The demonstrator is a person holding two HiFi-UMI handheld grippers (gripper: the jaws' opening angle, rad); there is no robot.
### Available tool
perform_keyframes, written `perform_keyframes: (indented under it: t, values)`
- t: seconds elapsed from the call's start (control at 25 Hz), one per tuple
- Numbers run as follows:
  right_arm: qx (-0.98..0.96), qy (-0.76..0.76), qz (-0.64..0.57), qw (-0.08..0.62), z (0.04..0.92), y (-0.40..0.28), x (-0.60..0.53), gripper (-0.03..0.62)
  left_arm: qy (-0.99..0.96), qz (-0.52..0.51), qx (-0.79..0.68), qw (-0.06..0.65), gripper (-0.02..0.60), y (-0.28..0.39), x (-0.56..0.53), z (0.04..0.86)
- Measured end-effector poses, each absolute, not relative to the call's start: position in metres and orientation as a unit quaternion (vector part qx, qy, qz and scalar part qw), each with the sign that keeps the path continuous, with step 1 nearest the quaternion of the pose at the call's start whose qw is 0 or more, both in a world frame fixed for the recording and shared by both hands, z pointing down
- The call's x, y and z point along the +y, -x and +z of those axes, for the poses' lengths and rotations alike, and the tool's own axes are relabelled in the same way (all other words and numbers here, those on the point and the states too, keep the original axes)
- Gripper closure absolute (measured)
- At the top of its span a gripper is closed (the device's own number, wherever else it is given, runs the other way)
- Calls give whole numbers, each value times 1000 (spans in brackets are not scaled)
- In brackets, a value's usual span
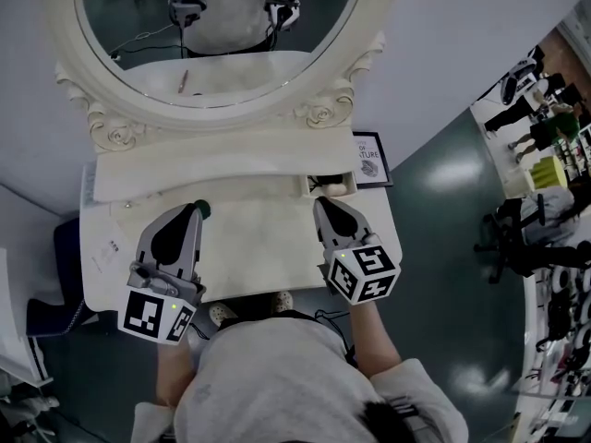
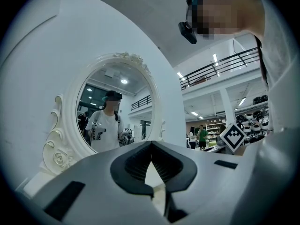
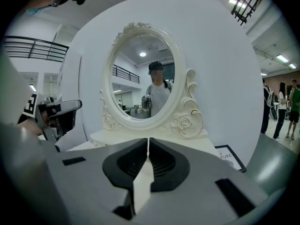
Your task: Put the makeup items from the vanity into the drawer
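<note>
Above the vanity, left gripper and right gripper show jaws clenched (nothing between them).

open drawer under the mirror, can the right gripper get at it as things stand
Probably yes: the right gripper hangs just short of the open drawer with only bare vanity top between; its jaws are shut and empty.

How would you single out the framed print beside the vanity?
Find the cream vanity with its oval mirror. Just off the mirror base's right end, by the wall, sits a framed print. Its black frame stands out against the pale furniture.
</note>
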State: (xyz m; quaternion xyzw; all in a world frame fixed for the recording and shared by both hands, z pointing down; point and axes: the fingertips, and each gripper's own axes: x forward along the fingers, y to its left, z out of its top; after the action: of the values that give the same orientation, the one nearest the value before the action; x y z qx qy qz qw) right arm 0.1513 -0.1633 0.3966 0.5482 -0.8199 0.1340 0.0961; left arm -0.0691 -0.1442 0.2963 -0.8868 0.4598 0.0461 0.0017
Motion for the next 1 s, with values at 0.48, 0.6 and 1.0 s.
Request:
perform_keyframes:
  t: [0.48,0.6,1.0]
  values:
    - [-852,-514,77,65,362,-130,-148,566,885,46,464,12,566,69,-134,289]
    - [-858,-507,61,58,351,-127,-144,566,885,49,463,16,566,68,-131,286]
    - [-876,-481,21,28,318,-118,-129,566,885,52,462,23,566,64,-122,279]
